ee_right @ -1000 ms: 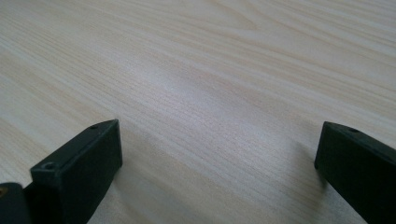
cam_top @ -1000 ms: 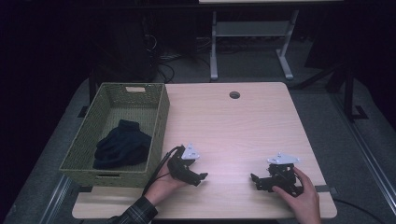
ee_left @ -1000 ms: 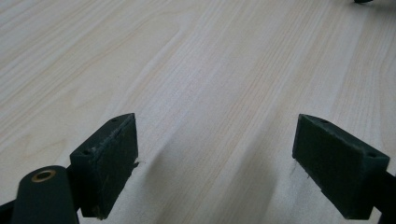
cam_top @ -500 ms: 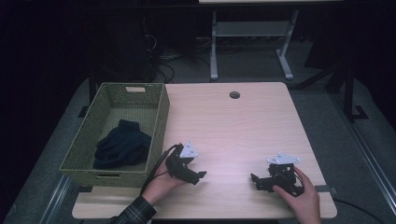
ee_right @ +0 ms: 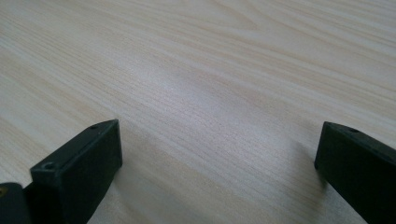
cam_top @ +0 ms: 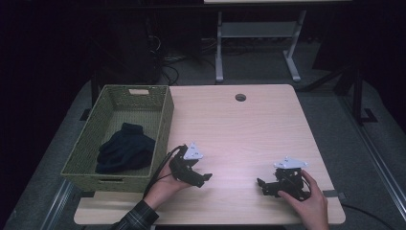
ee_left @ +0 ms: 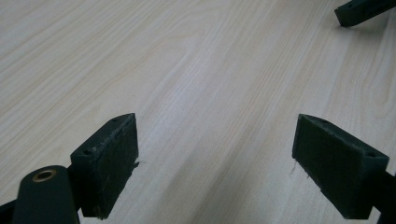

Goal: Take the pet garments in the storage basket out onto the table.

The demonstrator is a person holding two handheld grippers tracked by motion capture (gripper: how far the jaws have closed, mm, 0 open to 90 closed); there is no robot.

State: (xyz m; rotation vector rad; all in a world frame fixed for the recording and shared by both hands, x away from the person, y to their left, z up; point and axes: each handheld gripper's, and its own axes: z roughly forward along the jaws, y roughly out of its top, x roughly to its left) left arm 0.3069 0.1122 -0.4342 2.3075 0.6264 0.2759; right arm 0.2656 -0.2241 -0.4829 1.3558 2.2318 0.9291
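Both black claws, the left gripper (cam_top: 203,178) and the right gripper (cam_top: 261,184), rest wide open and empty on the pale wooden table (cam_top: 239,129), so I think the next move is reaching into the green woven basket (cam_top: 163,120) for the dark blue cloth (cam_top: 125,148).

Dim, dark-edged room; soft glare on the table (cam_top: 239,139) (near jaws slightly blurred).

— What carried everything?
— A pale wood table (cam_top: 239,129). Both grippers, left (cam_top: 203,178) and right (cam_top: 262,186), rested on it.
— Anything else?
— A green wicker basket (cam_top: 163,120) stood just beside the left gripper, away from the right one.
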